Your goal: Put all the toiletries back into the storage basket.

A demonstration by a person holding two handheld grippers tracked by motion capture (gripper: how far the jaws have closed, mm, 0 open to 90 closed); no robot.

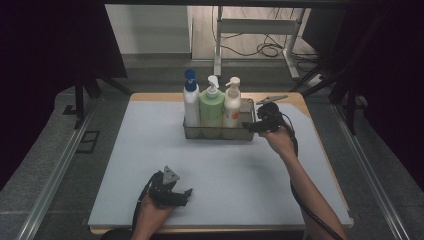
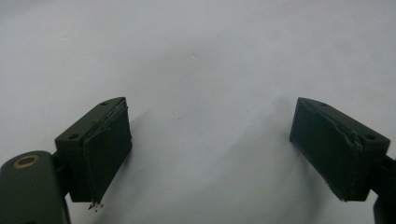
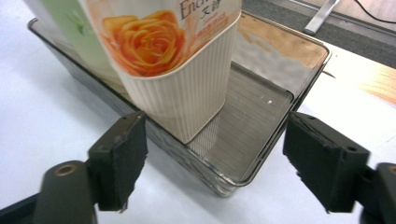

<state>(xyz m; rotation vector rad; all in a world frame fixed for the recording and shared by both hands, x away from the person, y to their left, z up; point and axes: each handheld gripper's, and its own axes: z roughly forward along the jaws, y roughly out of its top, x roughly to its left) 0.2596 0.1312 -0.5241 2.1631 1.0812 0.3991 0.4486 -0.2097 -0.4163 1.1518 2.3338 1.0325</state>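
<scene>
the cream bottle (image 3: 177, 70), with an orange rose on its label, stands upright in the right part of the tray (image 3: 261, 154), its base down on the ribbed floor. in the high view it (image 1: 232, 107) is the rightmost of three in a row, touching the green bottle (image 1: 212, 107), with the white bottle (image 1: 191, 106) at the far left.

the right gripper (image 1: 252, 126) sits just off the tray's right end, level with the bottle's base and pointing at it. its jaws stand wide apart and hold nothing; the bottle lies ahead of them, nearer the left pad, and no pad touches it. the tray's near corner lies between the jaws.

to the right of the cream bottle the tray floor is bare up to the end wall. the tray's rim is low; the bottles rise well above it.

the left gripper (image 1: 186, 192) rests low near the front edge of the table (image 1: 250, 190), well apart from the tray. its jaws are spread wide with nothing between them, over bare surface.
</scene>
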